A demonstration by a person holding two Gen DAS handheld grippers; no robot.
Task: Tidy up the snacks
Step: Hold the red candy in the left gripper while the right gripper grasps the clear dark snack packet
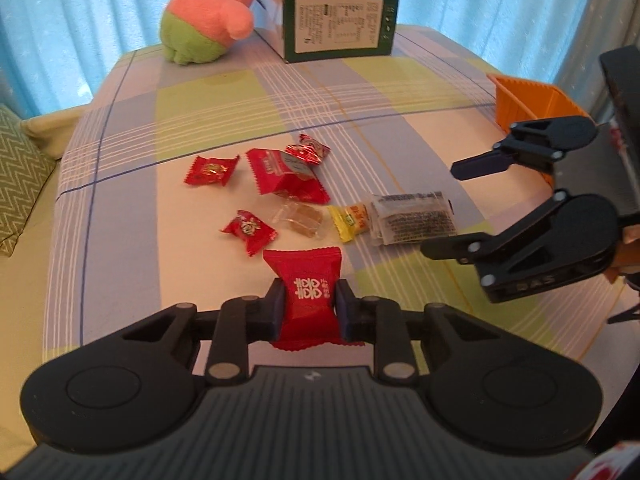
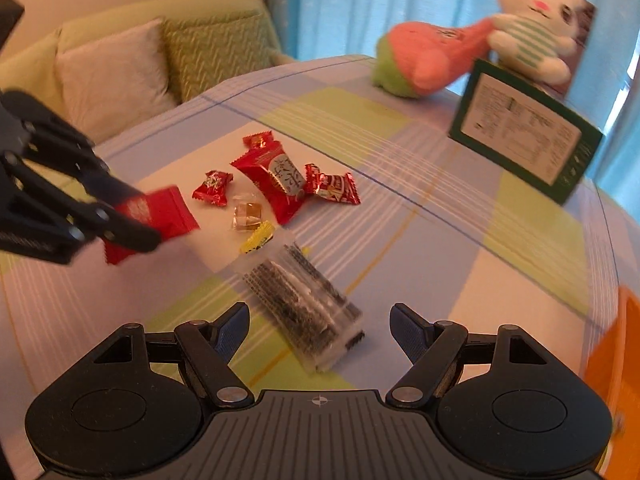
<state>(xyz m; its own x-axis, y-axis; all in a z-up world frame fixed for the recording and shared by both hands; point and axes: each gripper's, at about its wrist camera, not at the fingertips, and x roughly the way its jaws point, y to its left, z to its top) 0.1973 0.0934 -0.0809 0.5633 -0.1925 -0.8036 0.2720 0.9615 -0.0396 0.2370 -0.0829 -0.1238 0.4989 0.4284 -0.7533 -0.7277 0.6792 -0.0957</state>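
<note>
While left gripper (image 1: 308,306) jaws clamp red packet (image 1: 306,280), right gripper (image 2: 320,330) jaws wide.

Red foil snack packet (image 1: 308,296), pinched upright in the left claw (image 1: 309,307); smaller red, yellow (image 1: 352,221) and clear-wrapped (image 1: 414,218) sweets scattered flat on the bench.

Daylight is entering through the blue curtains (image 1: 100,20) behind the bench (image 1: 200,100), giving bright, soft, even lighting with a cool cast. Shadows under the wrappers are showing faint. Fisheye distortion is bending the bench edges and darkening the frame corners in both views. The right wrist view is showing motion blur: the clear packet (image 2: 308,312) and the orange bin (image 2: 616,360) are appearing smeared. The left wrist view is remaining sharper.
</note>
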